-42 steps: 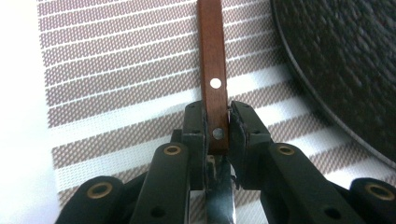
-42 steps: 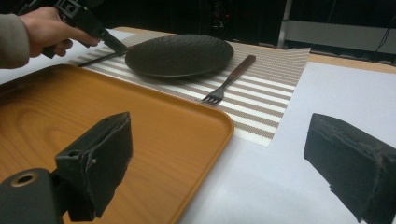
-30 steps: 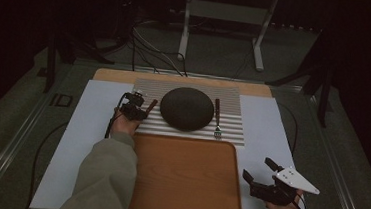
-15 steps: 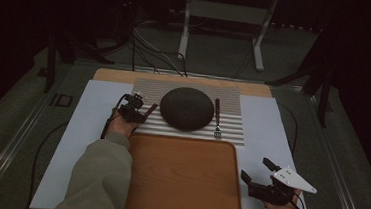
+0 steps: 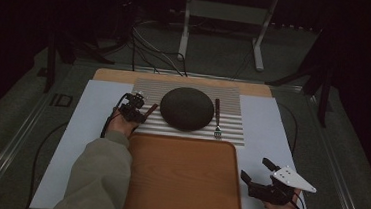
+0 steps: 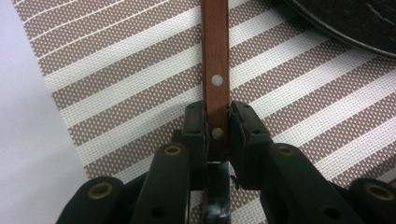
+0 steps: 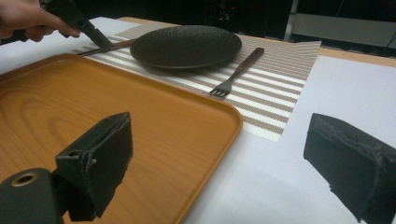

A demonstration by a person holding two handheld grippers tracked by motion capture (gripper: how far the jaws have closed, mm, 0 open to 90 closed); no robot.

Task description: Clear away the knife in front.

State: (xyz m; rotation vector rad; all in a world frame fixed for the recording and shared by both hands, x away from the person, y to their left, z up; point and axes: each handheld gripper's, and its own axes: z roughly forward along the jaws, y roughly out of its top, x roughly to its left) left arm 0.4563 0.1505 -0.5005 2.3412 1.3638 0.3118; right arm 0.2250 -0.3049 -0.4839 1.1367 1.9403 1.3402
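While our left gripper (image 5: pixel 149 109) clamps a wooden-handled knife (image 5: pixel 152 109) at the left edge of the striped placemat (image 5: pixel 231 130), the high view shows the table setting half gathered: a dark plate (image 5: pixel 187 107) at the mat's centre, a fork (image 5: pixel 217 118) just to its right, and a bare wooden tray (image 5: pixel 183 177) lying nearer to us, its far rim touching or just overlapping the mat's near edge. Our right gripper (image 5: pixel 258 171) hovers over the white table cover beside the tray's right edge, well apart from the cutlery.

From the left gripper view, the jaws pinch the knife handle (image 6: pixel 215 70) squarely from both sides, one rivet sitting between the pads and the other just beyond them. The blade runs back beneath the gripper, and the handle points away toward the plate's rim (image 6: pixel 355 23). We judge the grip sound but set near the blade end, so the handle's far end may droop; we would do well to lift straight up before swinging, keeping the knife level and clear of the plate.

From the right gripper view, our right gripper (image 7: pixel 224 168) stands wide apart with nothing between its jaws, looking across the tray's corner (image 7: pixel 219 116) toward the fork (image 7: pixel 236 74) and the plate (image 7: pixel 187 45). The left gripper (image 7: pixel 100 42) shows at the mat's far side. If the knife is bound for the tray, we reckon a low carry and a flat set-down will keep it from skidding on the smooth wood.
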